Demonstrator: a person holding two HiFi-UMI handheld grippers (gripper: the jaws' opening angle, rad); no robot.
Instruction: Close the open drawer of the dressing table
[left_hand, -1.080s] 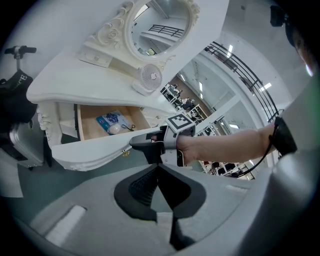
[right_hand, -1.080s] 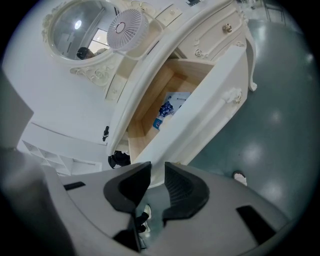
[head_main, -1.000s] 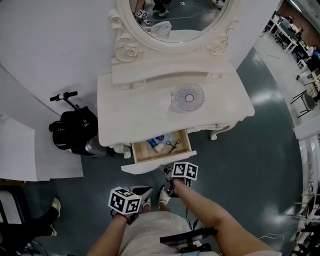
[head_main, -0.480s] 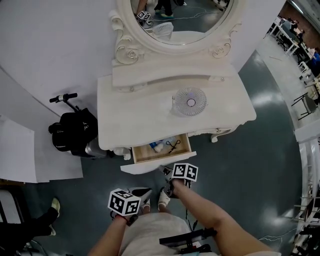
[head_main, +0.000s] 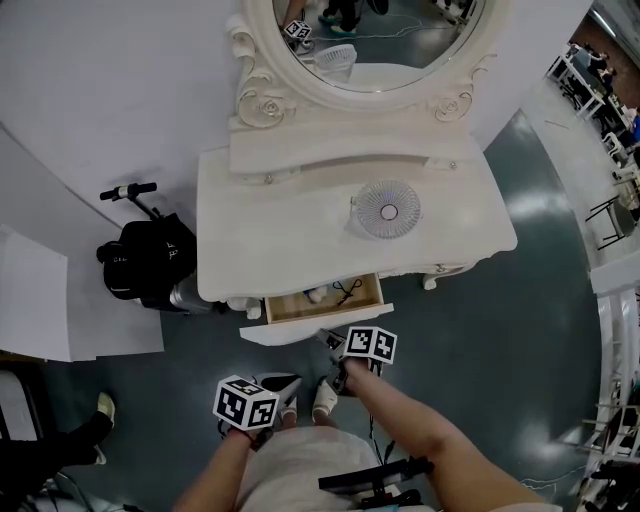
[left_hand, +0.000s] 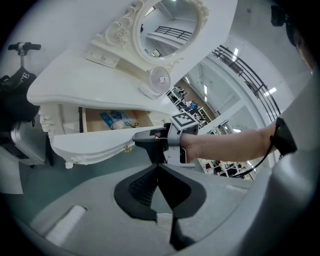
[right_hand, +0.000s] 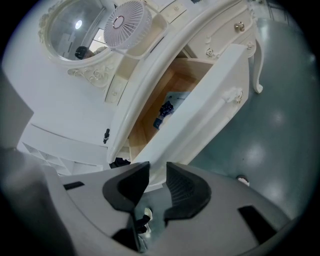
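The white dressing table (head_main: 300, 235) has its wooden drawer (head_main: 322, 299) pulled partly out, with a blue packet (left_hand: 112, 119) and a small black item (head_main: 346, 291) inside. My right gripper (head_main: 333, 343) is at the white drawer front (head_main: 312, 327). Its jaws have just been opening, and the pads (right_hand: 186, 186) stand apart without pressing on anything. The lower edge of the drawer front (right_hand: 200, 120) lies just beyond the right gripper (right_hand: 156, 171). My left gripper (head_main: 272, 388) hangs back low on the left. The left gripper (left_hand: 159, 167) is shut on nothing.
A round clear fan (head_main: 387, 210) stands on the tabletop under the oval mirror (head_main: 380, 30). Left of the table are a black bag with a scooter handle (head_main: 145, 262) and white boards (head_main: 40, 300). Another person's shoe (head_main: 100, 410) shows at the lower left.
The drawer has slid further in under the tabletop, so less of its inside shows. The right gripper stays at the drawer front. The left gripper has hardly moved.
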